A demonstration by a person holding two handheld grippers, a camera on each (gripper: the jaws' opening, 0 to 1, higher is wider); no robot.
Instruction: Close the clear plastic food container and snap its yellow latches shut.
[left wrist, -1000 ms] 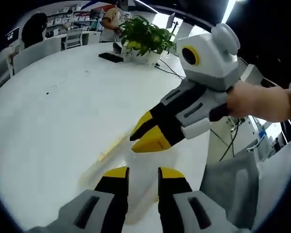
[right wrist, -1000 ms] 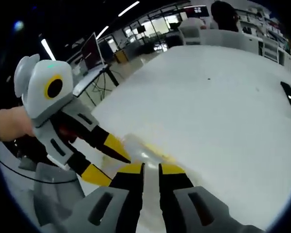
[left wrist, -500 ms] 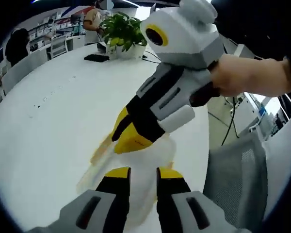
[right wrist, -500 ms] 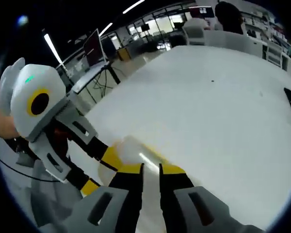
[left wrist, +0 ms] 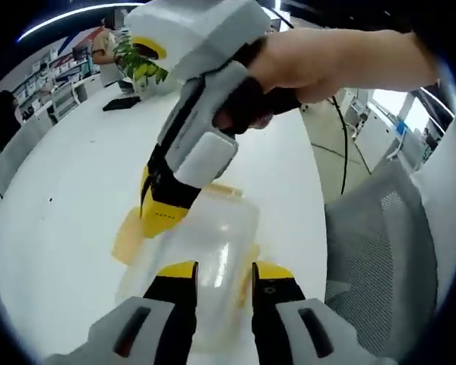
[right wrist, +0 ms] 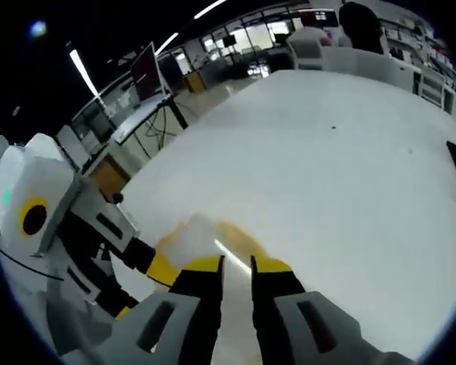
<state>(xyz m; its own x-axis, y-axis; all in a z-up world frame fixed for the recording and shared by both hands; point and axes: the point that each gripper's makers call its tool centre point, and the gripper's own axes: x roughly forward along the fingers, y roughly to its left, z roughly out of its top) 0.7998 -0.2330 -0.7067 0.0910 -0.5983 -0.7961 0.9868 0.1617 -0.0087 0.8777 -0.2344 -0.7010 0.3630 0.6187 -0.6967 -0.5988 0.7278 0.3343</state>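
Left gripper view: clear container with yellow latch lies on white table. Left gripper, jaws narrowly parted, reaches the container's near edge. Right gripper, held by a hand, rests on the container's far side; its gap is hidden.

Right gripper view: right gripper, jaws narrow, at container; left gripper just beside it.

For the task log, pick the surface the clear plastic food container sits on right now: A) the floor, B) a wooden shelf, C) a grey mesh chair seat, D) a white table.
D: in the left gripper view the clear plastic food container rests on the white table, between the left gripper and the right gripper reaching down to it; the grey mesh chair stands off to the side.
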